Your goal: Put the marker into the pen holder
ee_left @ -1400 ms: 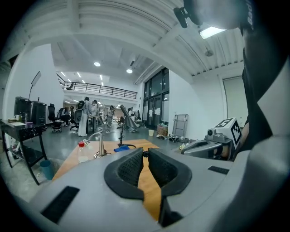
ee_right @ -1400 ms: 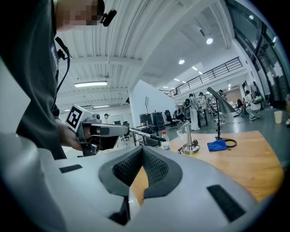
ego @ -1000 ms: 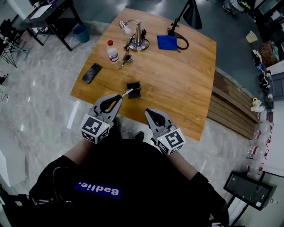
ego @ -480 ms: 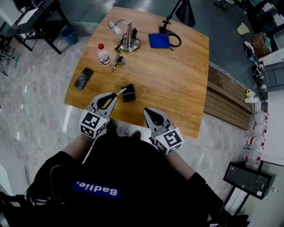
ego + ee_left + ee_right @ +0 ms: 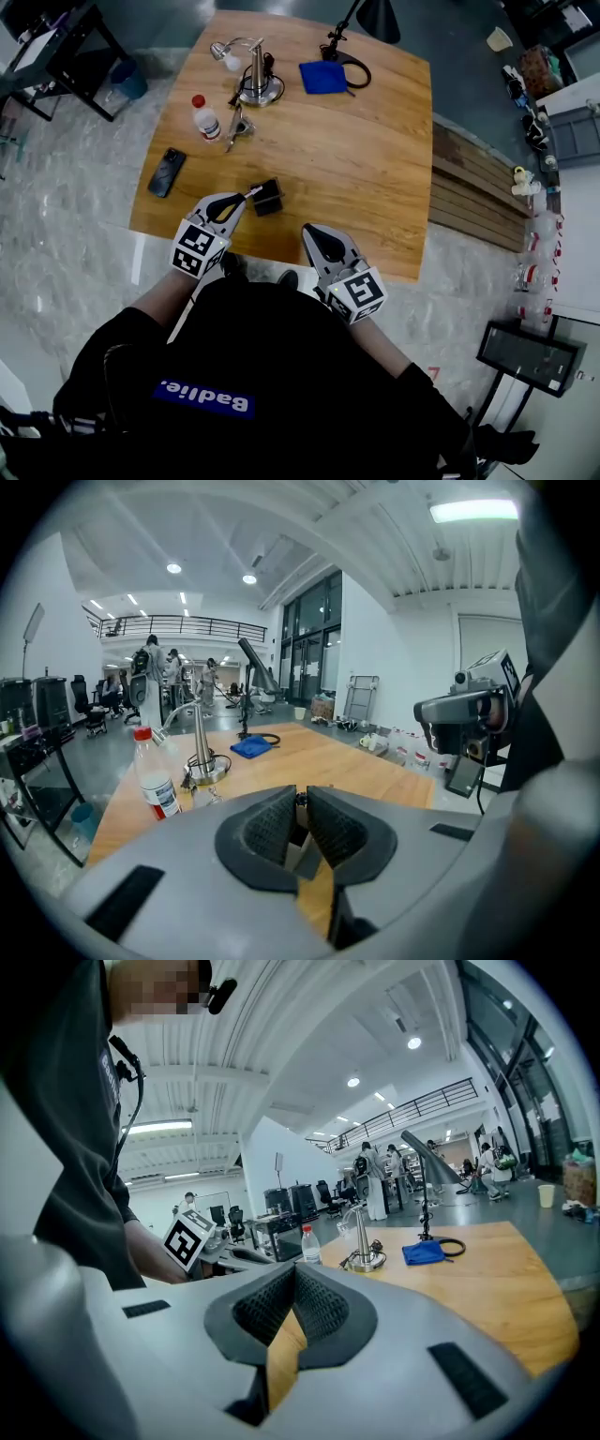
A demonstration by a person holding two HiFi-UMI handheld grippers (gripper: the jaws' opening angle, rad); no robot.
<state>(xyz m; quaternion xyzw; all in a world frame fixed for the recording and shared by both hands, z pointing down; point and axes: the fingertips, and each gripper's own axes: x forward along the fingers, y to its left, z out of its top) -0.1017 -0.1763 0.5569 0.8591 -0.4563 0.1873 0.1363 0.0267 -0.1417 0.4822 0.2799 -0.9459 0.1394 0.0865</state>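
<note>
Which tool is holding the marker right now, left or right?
The left tool: its jaws are shut on the marker, which points at the black pen holder. The right tool is shut with nothing between its jaws.

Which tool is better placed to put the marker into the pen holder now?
The left. The left tool grips the marker, whose tip is beside the pen holder. The right tool is shut, empty, and farther from it.

Phone (image 5: 168, 172) L of pen holder (image 5: 267, 198)
</note>
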